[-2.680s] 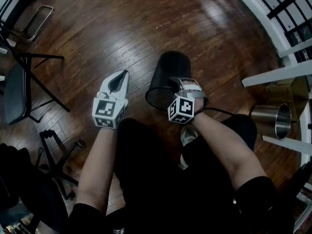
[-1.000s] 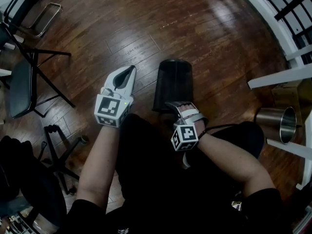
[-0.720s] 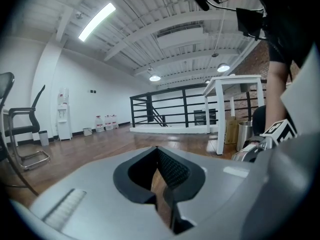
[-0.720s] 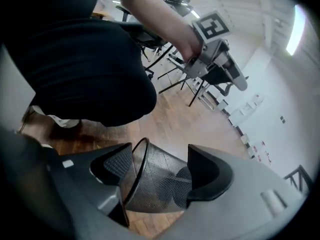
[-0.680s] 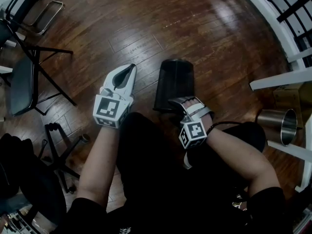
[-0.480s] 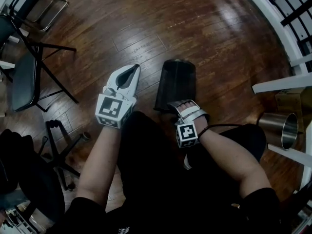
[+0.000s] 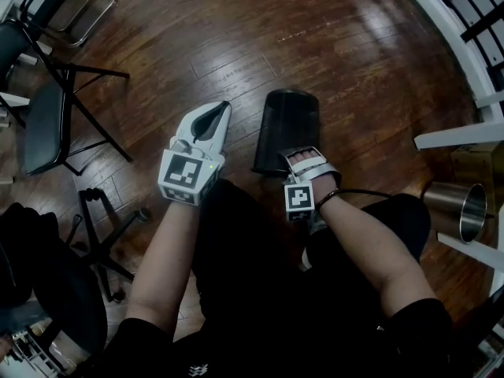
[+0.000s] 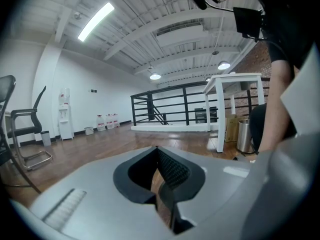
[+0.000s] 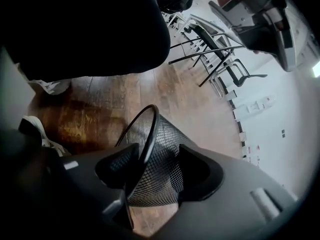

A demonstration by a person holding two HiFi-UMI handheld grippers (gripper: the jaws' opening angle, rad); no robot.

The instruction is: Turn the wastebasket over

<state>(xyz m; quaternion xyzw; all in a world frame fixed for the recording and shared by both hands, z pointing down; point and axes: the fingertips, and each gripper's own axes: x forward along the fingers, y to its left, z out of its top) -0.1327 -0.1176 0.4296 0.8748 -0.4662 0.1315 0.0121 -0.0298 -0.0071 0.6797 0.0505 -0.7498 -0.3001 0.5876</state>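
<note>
The black mesh wastebasket (image 7: pixel 287 128) lies on its side on the wooden floor, its open end toward me. My right gripper (image 7: pixel 303 154) points steeply down at the near rim. In the right gripper view the rim and mesh wall (image 9: pixel 162 129) pass between the jaws of that gripper (image 9: pixel 156 156), which are closing, and a gap still shows beside the far pad. My left gripper (image 7: pixel 223 110) hangs to the left of the basket, apart from it. It is held about level, and in the left gripper view it (image 8: pixel 157 151) is shut on nothing.
A steel bin (image 7: pixel 461 207) stands at the right beside white table legs (image 7: pixel 461 136) and a cardboard box (image 7: pixel 480 160). A black chair (image 7: pixel 43 124) and an office-chair base (image 7: pixel 102 235) are at the left. My shoe (image 9: pixel 37 129) is near the basket's mouth.
The basket went from tilted in the right gripper to lying flat on the floor. The right gripper drew back, then moved forward and down onto the near rim. The left gripper hardly moved.
</note>
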